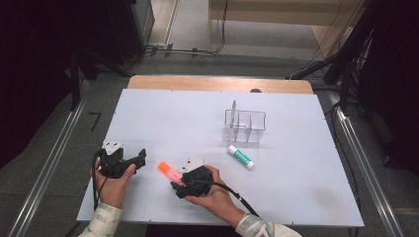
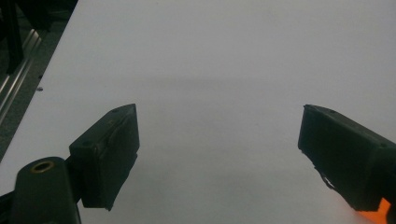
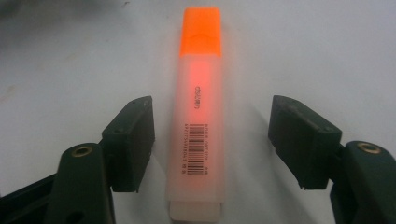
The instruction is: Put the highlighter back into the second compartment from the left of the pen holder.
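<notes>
An orange highlighter [image 1: 169, 171] with a translucent body lies flat on the white table [image 1: 296, 192], near the front edge. In the right gripper view the highlighter [image 3: 201, 116] runs lengthwise between the two black jaws, cap pointing away. My right gripper [image 3: 212, 107] is open, with a gap on each side of the pen. The right gripper [image 1: 176, 181] is held low at the pen's near end. My left gripper [image 1: 141, 157] rests to the left, open over bare table [image 2: 219, 60]. A corner of the orange highlighter [image 2: 376, 215] peeks past its right jaw.
A clear plastic desk organiser [image 1: 244, 126] with dividers stands right of the table's middle. A white and green glue stick [image 1: 241, 156] lies just in front of it. Metal floor rails run along both sides of the table.
</notes>
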A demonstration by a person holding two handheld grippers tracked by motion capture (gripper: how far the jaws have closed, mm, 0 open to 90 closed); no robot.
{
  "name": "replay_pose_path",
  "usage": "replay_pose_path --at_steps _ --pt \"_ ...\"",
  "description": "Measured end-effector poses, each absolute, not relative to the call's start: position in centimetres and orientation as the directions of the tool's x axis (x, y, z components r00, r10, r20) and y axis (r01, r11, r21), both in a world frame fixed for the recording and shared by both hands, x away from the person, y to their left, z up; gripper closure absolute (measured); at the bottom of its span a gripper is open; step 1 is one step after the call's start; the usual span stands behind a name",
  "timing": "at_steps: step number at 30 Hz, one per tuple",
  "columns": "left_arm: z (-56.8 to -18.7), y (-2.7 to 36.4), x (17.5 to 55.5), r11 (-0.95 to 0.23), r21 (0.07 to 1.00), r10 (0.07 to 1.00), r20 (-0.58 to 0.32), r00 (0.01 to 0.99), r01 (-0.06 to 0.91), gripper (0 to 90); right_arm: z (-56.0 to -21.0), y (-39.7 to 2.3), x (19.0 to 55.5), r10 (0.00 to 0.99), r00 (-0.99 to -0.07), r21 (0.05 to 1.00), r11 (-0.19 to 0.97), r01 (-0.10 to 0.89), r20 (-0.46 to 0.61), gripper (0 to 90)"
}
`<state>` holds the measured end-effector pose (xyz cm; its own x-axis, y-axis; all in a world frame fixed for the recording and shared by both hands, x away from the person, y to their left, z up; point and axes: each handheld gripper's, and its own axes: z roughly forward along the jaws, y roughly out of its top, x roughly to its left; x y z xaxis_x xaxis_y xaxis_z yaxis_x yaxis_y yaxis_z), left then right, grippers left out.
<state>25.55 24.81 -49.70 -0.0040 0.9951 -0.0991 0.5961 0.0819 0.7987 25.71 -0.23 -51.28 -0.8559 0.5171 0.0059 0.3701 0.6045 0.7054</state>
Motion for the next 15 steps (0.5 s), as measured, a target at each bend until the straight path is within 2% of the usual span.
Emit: replay_pose_path --at_steps 15 --pt "-49.71 24.75 25.56 0.08 0.799 0.995 -0.099 -0.002 0.596 12.7 -51.3 -0.04 25.15 0.519 -0.854 0.706 0.618 0.346 -0.035 55.6"
